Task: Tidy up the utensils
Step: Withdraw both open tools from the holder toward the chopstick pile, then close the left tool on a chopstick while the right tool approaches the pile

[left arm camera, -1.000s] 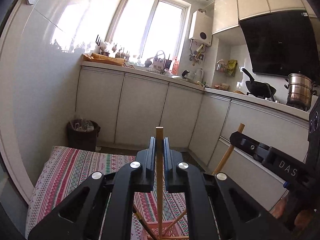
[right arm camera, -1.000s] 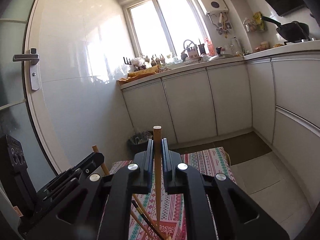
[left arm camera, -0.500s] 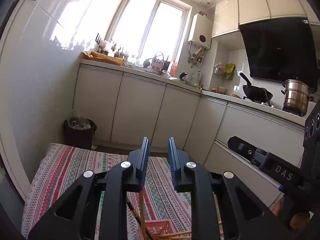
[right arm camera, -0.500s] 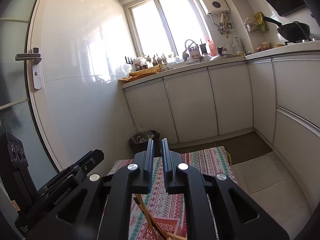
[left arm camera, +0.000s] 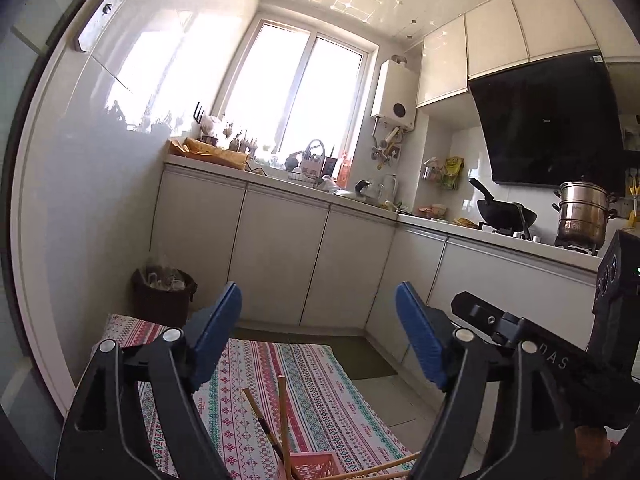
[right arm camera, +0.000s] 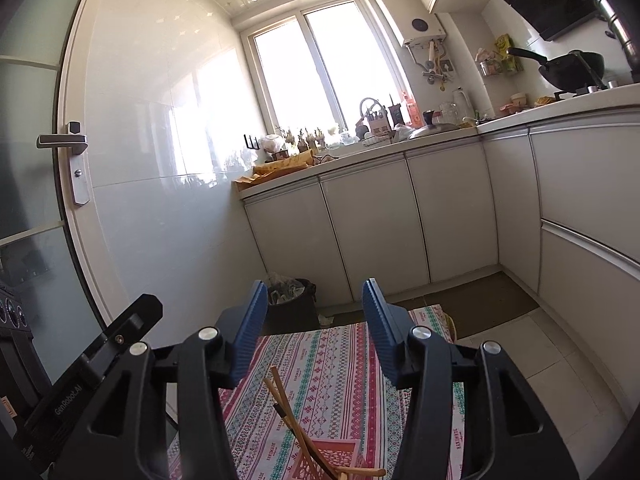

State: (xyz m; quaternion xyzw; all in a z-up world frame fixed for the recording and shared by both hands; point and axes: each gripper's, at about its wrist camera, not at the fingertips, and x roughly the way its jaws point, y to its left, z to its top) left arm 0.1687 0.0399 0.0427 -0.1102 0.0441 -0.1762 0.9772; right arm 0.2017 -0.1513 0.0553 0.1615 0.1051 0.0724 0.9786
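Several chopsticks (left arm camera: 282,412) stand in pink basket (left arm camera: 316,466); left gripper (left arm camera: 319,336), right gripper (right arm camera: 315,330) fingers spread, empty.

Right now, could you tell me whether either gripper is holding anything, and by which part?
Nothing is held. The left gripper and right gripper are both open, and the chopsticks stand in the pink basket below.

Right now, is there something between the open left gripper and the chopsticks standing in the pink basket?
Nothing visible does. The left gripper is open above the striped cloth, and the chopsticks lean out of the pink basket straight below the gap, with only bare cloth around them.
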